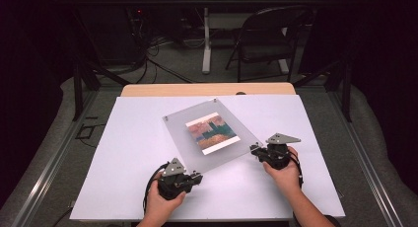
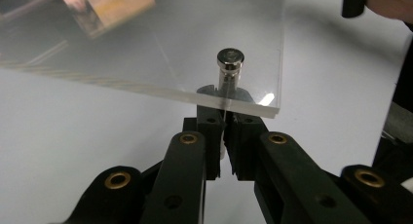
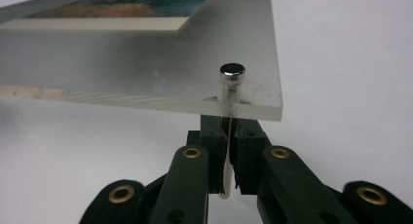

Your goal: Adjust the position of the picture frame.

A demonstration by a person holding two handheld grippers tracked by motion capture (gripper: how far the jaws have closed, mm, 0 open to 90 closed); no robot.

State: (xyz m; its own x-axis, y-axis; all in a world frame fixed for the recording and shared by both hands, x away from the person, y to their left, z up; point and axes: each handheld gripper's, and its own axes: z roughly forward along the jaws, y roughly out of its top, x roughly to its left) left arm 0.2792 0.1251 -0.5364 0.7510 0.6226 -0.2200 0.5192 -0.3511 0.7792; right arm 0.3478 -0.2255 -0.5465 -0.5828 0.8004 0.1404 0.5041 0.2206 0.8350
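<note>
the clear acrylic frame (image 1: 209, 135) with a colourful print (image 1: 213, 133) sandwiched in it hung between the two tools, over the white table (image 1: 123, 153). the left tool (image 1: 196, 176) had its jaws nearly together, pinched on the frame's near corner; in the left gripper view that corner sat just ahead of the left tool (image 2: 225, 118), with a silver standoff (image 2: 230, 63) rising right above the pads. the right tool (image 1: 255, 150) gripped the opposite corner in the same narrow pinch. in the right gripper view the frame's edge lay just above the right tool (image 3: 228, 124), another standoff (image 3: 232, 78) directly over it, the print further beyond.
</note>
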